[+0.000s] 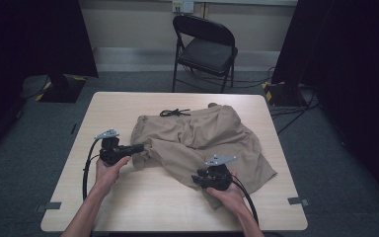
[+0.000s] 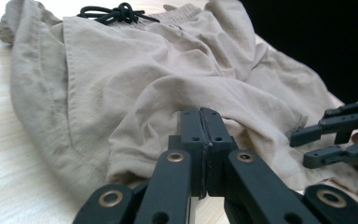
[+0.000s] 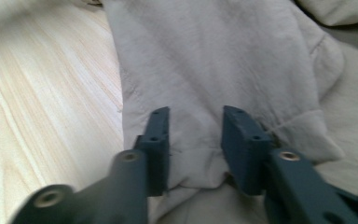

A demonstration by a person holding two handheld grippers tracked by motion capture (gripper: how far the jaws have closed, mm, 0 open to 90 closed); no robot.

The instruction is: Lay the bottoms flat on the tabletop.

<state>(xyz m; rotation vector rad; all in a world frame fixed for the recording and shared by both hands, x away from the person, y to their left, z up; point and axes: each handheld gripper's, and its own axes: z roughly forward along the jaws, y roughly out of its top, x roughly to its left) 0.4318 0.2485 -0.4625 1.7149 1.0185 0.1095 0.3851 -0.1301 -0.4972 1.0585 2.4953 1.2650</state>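
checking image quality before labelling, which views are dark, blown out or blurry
High view: dim, black curtains at both sides, the shorts and table evenly lit. Left gripper view: sharp on the shut left claw, tabletop overexposed at top left. Right gripper view: soft overall, the open right claw blurred, worst at bottom left.

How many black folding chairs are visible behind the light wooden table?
1. The black folding chair stands on the grey carpet beyond the far edge of the light wooden table, near the back wall. Dark curtains on both sides may hide more.
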